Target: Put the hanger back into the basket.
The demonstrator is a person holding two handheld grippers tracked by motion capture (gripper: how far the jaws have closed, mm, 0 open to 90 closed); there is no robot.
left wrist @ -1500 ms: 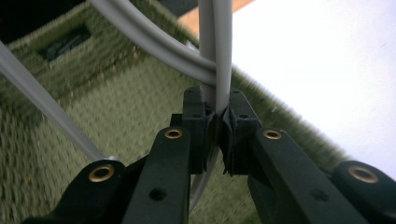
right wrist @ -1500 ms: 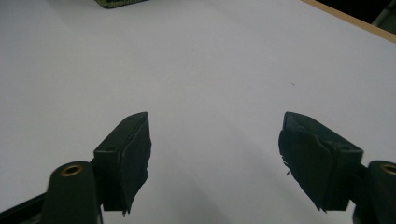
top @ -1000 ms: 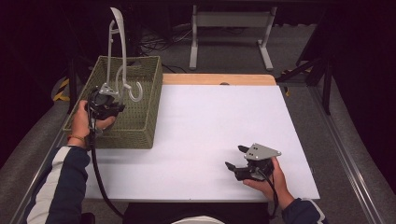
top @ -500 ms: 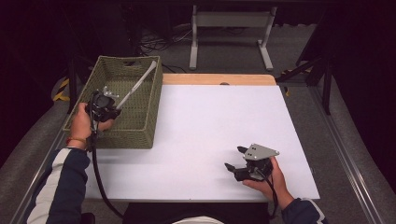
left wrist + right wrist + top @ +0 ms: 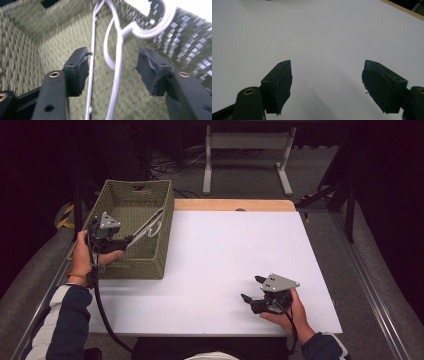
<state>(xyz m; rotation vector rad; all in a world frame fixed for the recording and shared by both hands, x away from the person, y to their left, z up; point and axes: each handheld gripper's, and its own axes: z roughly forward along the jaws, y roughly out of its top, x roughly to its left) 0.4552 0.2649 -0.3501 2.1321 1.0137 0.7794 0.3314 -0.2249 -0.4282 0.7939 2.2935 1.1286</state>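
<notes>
Inspector: Left gripper [image 5: 131, 240], report.

Me: My jaws have just been opening; the white hanger [image 5: 117, 75] lies loose between them, released, inside the green woven basket [image 5: 150, 262], leaning on its wall.

Inspector: Right gripper [image 5: 251, 290]?

Me: Jaws spread wide, nothing between them, resting on the white counter [image 5: 220, 250], well apart from the basket.

Navy sleeves [image 5: 70, 320], white side stripe.

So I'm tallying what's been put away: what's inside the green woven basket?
A white hanger lies slanted in the basket, hook toward the right wall. The left gripper and the near wall cover part of the floor.
</notes>
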